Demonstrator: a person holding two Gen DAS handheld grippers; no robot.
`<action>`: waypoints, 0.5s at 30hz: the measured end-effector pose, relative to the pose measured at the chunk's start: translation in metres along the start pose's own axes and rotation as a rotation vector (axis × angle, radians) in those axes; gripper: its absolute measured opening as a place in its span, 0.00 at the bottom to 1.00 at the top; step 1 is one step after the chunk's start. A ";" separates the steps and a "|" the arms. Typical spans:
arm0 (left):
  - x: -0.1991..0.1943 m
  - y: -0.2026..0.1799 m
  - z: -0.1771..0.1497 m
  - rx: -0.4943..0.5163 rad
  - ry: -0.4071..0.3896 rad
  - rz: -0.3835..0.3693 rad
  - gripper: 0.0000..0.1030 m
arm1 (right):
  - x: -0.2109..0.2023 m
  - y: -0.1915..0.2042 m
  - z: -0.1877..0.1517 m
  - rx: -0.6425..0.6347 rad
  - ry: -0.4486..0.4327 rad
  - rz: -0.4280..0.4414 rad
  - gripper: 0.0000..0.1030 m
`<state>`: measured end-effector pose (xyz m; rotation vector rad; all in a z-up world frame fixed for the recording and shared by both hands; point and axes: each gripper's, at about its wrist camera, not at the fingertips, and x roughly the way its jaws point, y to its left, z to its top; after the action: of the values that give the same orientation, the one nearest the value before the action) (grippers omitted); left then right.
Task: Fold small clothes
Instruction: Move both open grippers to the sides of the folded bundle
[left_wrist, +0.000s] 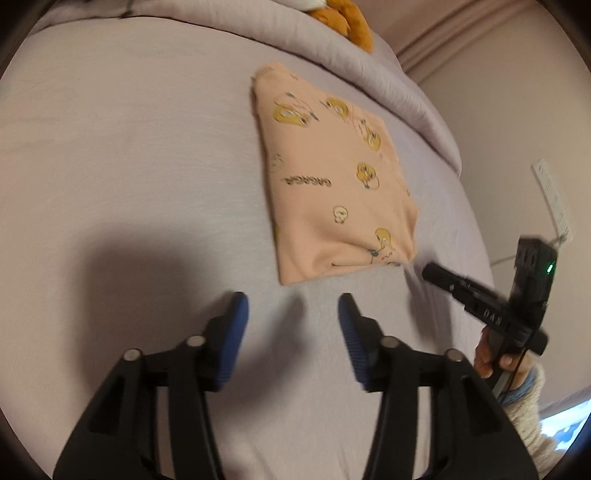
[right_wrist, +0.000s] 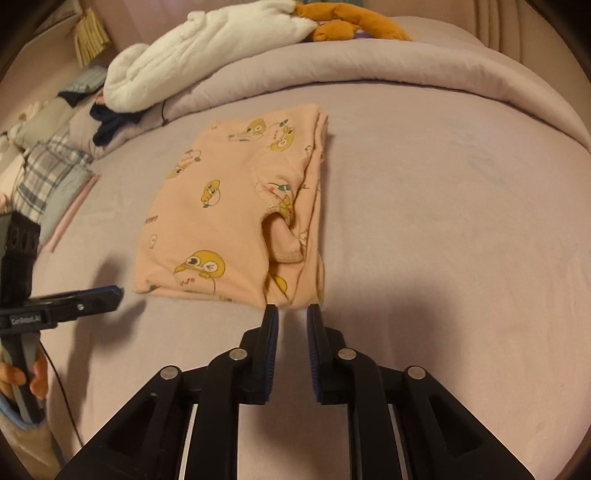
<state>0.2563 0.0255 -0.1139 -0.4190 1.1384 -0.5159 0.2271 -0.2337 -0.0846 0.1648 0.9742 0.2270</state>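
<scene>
Left wrist view shows your left gripper (left_wrist: 293, 308) spread wide and holding nothing, hovering over the lilac bedsheet (left_wrist: 129, 166) just short of the folded peach garment (left_wrist: 332, 184) with its yellow cartoon print. Your right gripper (right_wrist: 291, 314) has its jaws parted by a narrow gap, empty, tips just at the garment's near edge. A white blanket (right_wrist: 192, 59) and an orange plush toy (right_wrist: 347, 20) lie on the rolled duvet (right_wrist: 443, 74) beyond.

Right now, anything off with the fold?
Mostly tidy. The peach garment lies folded flat on the bed sheet, but one hemmed opening gapes along its right side, layers uneven there. Both grippers are off it, jaws open.
</scene>
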 end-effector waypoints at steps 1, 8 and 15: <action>-0.004 0.004 -0.001 -0.019 -0.009 -0.003 0.58 | -0.001 -0.002 -0.001 0.016 -0.001 0.012 0.31; -0.010 0.036 -0.004 -0.188 -0.059 -0.040 0.76 | 0.000 -0.032 -0.005 0.214 0.000 0.139 0.49; -0.002 0.039 0.008 -0.240 -0.072 -0.136 0.85 | 0.014 -0.061 -0.003 0.426 -0.006 0.302 0.54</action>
<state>0.2702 0.0590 -0.1312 -0.7219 1.1111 -0.4796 0.2387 -0.2886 -0.1119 0.7048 0.9799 0.2925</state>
